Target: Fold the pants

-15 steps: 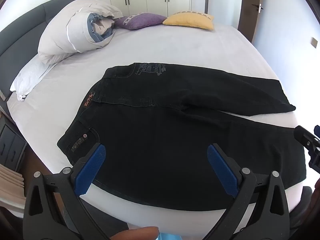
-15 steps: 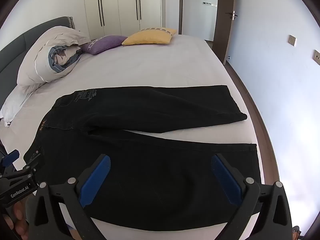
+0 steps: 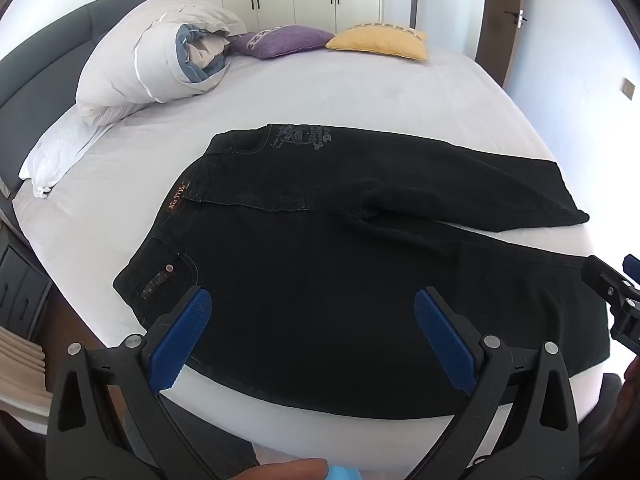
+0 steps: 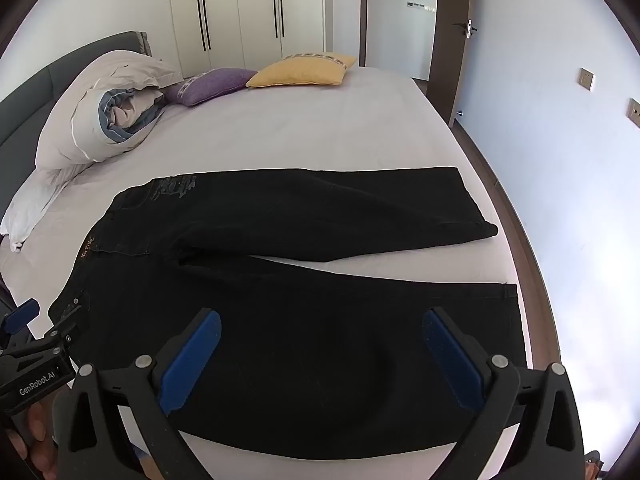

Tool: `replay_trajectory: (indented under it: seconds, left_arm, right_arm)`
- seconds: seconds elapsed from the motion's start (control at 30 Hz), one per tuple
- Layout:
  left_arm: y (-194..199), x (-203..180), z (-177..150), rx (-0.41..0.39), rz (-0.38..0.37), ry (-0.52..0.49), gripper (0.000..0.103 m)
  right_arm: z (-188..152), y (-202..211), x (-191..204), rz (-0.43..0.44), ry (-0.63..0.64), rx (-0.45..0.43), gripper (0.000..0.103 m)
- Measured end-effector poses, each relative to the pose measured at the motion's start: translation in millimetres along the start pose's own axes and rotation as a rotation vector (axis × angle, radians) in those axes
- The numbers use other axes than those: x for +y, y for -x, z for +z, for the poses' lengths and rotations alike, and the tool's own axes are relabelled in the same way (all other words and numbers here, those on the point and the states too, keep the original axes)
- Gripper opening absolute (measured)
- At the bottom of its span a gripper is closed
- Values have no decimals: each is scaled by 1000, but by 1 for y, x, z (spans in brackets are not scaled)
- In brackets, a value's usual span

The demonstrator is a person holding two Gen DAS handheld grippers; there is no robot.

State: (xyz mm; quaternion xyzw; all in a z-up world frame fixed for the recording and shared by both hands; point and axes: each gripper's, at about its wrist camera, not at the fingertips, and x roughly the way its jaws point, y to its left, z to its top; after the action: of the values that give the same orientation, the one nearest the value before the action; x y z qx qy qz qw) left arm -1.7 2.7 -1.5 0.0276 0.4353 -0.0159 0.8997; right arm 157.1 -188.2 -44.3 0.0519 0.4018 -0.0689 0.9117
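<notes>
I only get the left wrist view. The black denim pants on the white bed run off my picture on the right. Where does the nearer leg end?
Observer: The black denim pants end there in a stitched hem, lying flat on the white bed close to its side edge.
Operator: And the other gripper? I see only a corner of it.
Observer: The right gripper is open and aimed down at that leg, with nothing gripped between its blue pads.

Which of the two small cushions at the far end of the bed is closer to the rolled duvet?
The purple cushion. It lies right beside the rolled duvet, while the yellow cushion lies on its other side, toward the door.
</notes>
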Motion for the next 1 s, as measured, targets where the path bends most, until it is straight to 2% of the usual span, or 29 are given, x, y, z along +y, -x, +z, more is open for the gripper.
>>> replay_trajectory:
  seconds: [1.0]
  left_arm:
    - [-3, 3, -7, 7, -1, 4, 103]
  right_arm:
    - [-8, -1, 8, -1, 6, 3, 103]
